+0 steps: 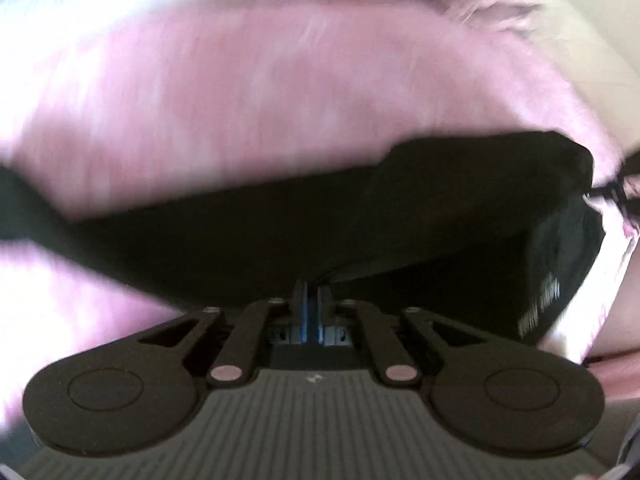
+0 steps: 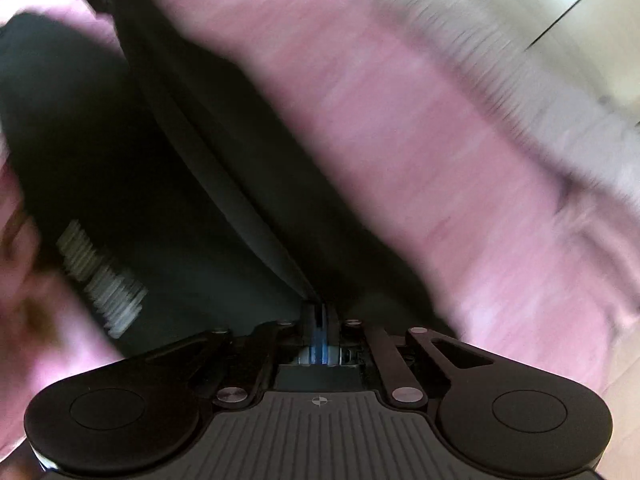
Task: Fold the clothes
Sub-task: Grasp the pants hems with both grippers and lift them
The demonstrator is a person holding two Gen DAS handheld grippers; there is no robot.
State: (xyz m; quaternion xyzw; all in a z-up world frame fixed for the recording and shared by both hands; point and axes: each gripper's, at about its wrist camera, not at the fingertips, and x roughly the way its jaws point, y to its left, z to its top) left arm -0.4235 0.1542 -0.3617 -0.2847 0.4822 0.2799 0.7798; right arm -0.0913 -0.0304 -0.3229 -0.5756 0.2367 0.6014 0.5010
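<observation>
Left fingers: pinched tight on the black garment's edge.
Right fingers: clamped on its seam.
Garment: hangs between both grippers over the pink bedding.
Doing it well: keep both corners level and taut, lay the fold square.

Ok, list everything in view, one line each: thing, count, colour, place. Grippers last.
garment: one, black, stretched across the pink cover, an edge pinched in each gripper; pale blurred print on it.
cover: one, pink, spread under and around the garment, filling most of both views.
floor: pale, past the cover's far edge.
left gripper: one, black with blue pads, shut on the garment's edge at bottom centre of the left wrist view.
right gripper: one, black with blue pads, shut on the garment's edge at bottom centre of the right wrist view.
</observation>
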